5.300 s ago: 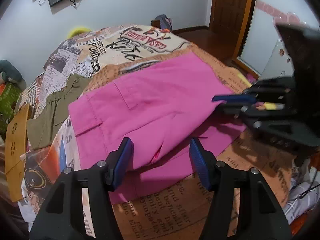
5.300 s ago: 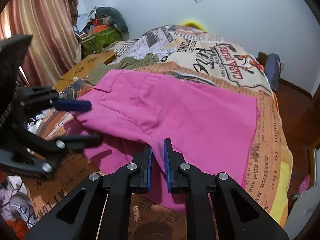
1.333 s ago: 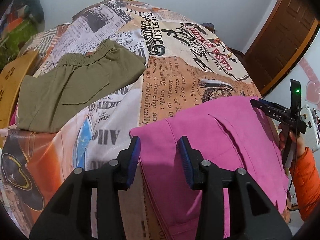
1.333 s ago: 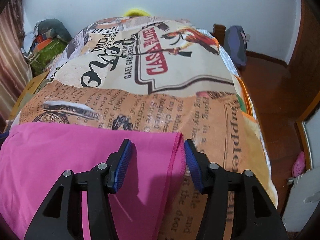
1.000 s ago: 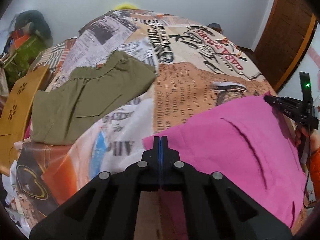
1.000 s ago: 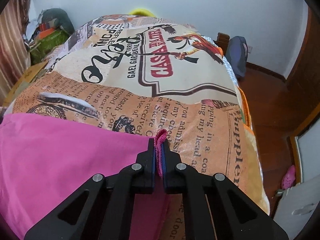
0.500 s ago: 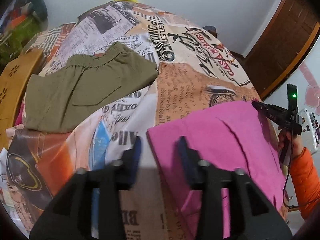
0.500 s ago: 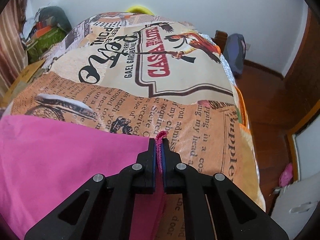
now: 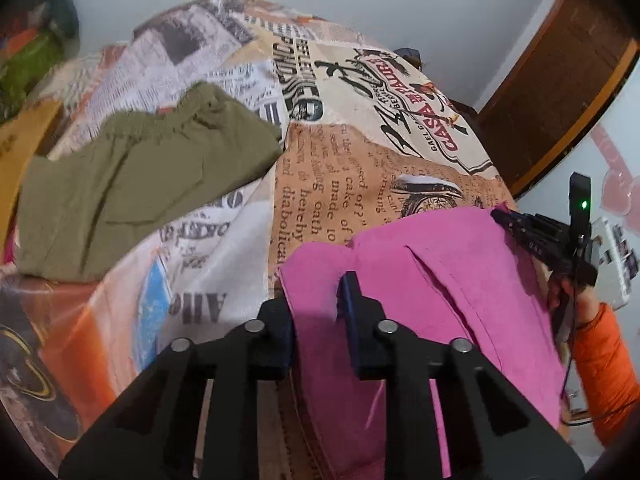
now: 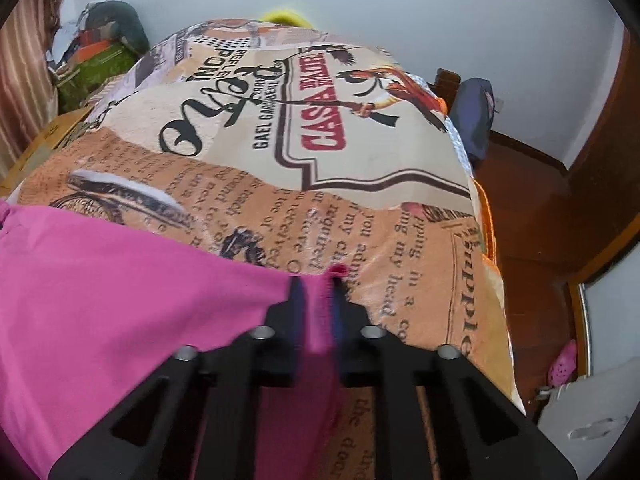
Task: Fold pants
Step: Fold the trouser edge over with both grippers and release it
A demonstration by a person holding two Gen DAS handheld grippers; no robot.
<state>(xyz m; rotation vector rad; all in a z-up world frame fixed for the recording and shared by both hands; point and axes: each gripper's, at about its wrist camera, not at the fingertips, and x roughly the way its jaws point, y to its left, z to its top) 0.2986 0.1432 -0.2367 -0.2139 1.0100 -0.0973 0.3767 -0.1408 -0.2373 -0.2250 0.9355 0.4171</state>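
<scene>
Folded pink pants (image 9: 440, 280) lie on the printed bedspread (image 9: 340, 160). My left gripper (image 9: 316, 300) straddles their near left corner. Its jaws are closing with pink cloth between the fingers, and a gap still shows between the pads. In the right wrist view my right gripper (image 10: 318, 292) is shut on the other corner of the pink pants (image 10: 120, 280), and a tuft of cloth pokes up between its tips. The left wrist view also shows the right gripper (image 9: 500, 214) at the pants' far right corner, held by a hand with an orange sleeve (image 9: 604, 360).
Folded olive pants (image 9: 140, 184) lie on the bedspread to the left. Beyond the bed's right edge are a wooden floor (image 10: 540, 220), a blue bag (image 10: 474, 120) and a brown door (image 9: 560, 80). Clutter (image 10: 96, 64) is heaped at the far left by the wall.
My left gripper went from shut to open, shifted right onto the pants' corner, and its jaws have narrowed again. The right gripper still pinches its corner and has barely moved.
</scene>
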